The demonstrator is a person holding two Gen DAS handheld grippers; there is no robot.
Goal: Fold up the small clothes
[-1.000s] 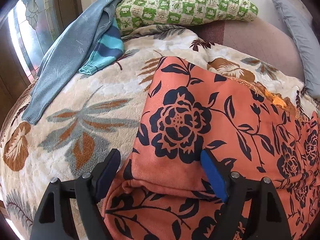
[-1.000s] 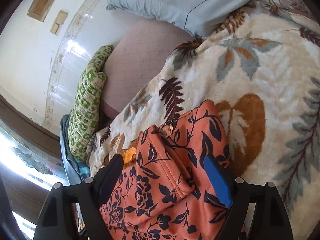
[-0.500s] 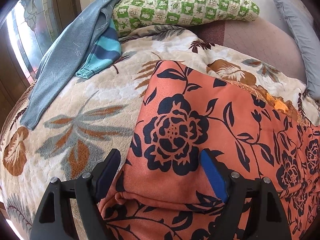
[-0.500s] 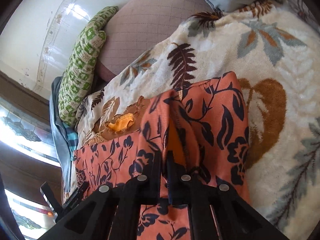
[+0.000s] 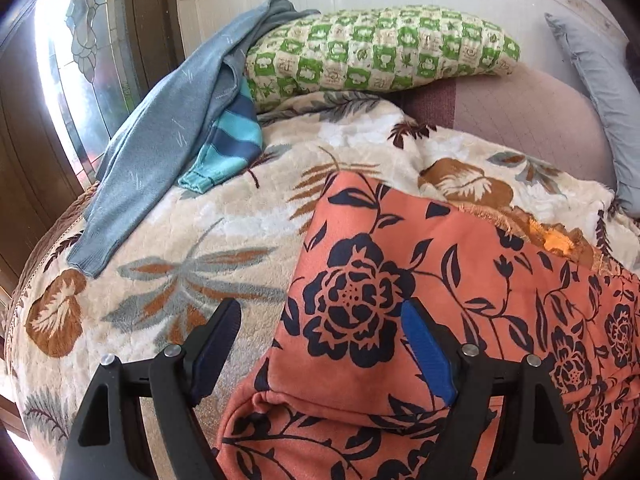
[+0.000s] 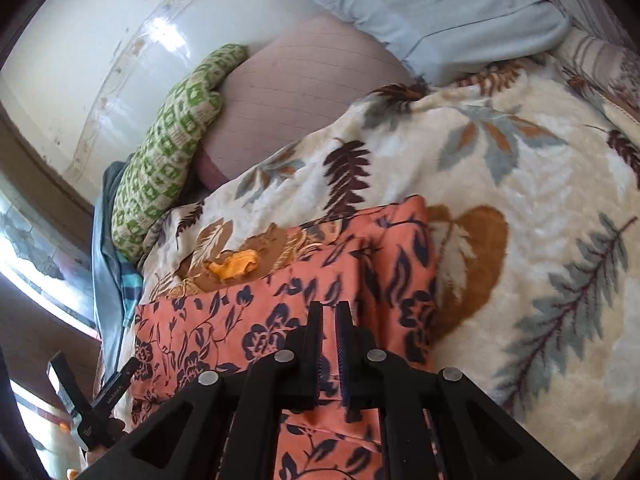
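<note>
On the blanket [image 5: 168, 240], my right gripper [image 6: 329, 316] pinched the orange garment [image 5: 460, 280] — left gripper [image 5: 320, 340] gaped; I judged a level, unhurried carry best.

left wrist view sits low and close over the orange garment [image 5: 400, 280], facing along the bed toward the green pillow [image 5: 380, 52] and wall. right wrist view is rolled sideways, close above the same garment [image 6: 280, 300], facing the same pillow [image 6: 168, 140]. both share the leaf blanket [image 5: 180, 240].
</note>
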